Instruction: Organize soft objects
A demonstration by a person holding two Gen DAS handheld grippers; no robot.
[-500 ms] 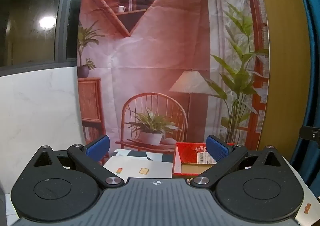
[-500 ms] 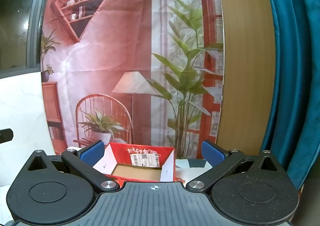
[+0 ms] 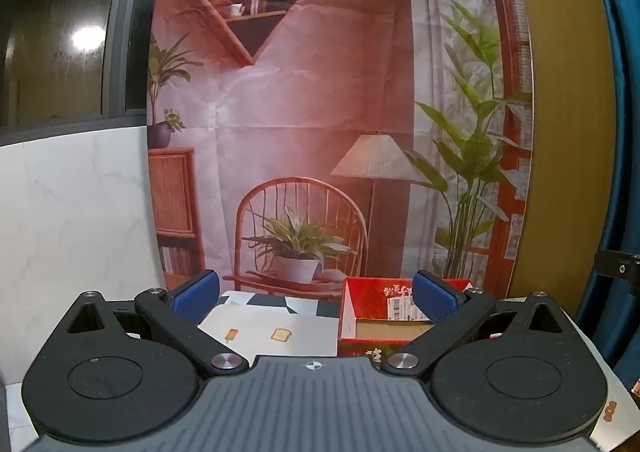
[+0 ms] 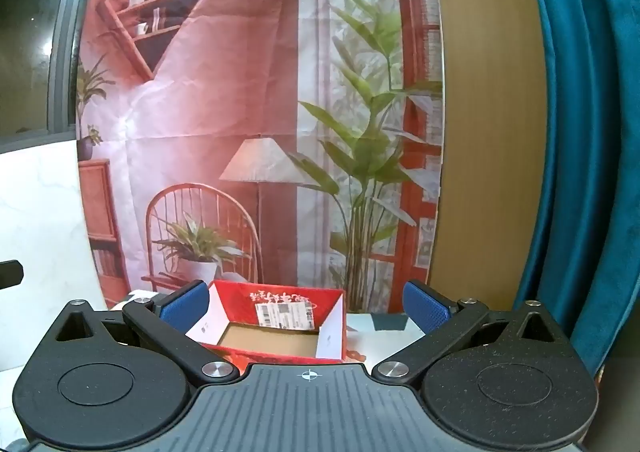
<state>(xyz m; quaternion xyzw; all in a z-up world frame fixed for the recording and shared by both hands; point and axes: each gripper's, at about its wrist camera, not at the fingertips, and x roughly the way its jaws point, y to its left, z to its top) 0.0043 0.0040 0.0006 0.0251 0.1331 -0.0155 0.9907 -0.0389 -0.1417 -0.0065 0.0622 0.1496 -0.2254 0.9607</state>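
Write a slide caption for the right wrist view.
Open right hand-held gripper faces an empty red box before a printed backdrop.

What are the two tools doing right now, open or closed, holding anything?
Left tool: open, nothing between its blue pads.
Right tool: open, empty, with the red box ahead of it.

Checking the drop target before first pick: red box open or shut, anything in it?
Open and upright. The red box has no lid on, and the visible part of its brown floor is bare; the near part is hidden behind its front wall.
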